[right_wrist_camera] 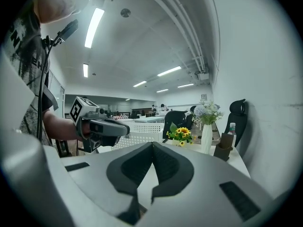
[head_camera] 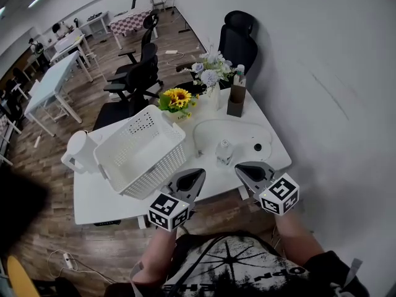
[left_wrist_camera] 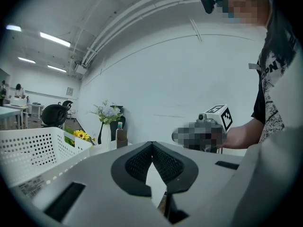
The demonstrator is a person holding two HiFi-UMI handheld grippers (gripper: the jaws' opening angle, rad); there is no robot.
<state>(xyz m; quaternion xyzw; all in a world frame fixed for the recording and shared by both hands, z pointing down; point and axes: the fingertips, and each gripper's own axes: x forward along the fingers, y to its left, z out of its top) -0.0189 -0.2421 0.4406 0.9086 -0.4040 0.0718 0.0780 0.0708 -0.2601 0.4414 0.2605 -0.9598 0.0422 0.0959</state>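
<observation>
I hold both grippers side by side above the near edge of a white table (head_camera: 99,197). My left gripper (head_camera: 197,177) is shut with nothing in it, just in front of a white perforated basket (head_camera: 141,150). My right gripper (head_camera: 242,169) is also shut and empty, close to a small clear bottle (head_camera: 224,151). In the left gripper view the jaws (left_wrist_camera: 152,144) meet at the tip, and the right gripper's marker cube (left_wrist_camera: 220,116) shows beyond them. In the right gripper view the jaws (right_wrist_camera: 152,144) touch, with the left gripper (right_wrist_camera: 97,124) at the left.
A white pitcher (head_camera: 79,150) stands left of the basket. Sunflowers (head_camera: 177,98), a vase of pale flowers (head_camera: 210,73) and a brown box (head_camera: 236,99) line the table's far side. A flat white oval thing (head_camera: 232,132) lies at the right. Black office chairs (head_camera: 238,39) stand behind.
</observation>
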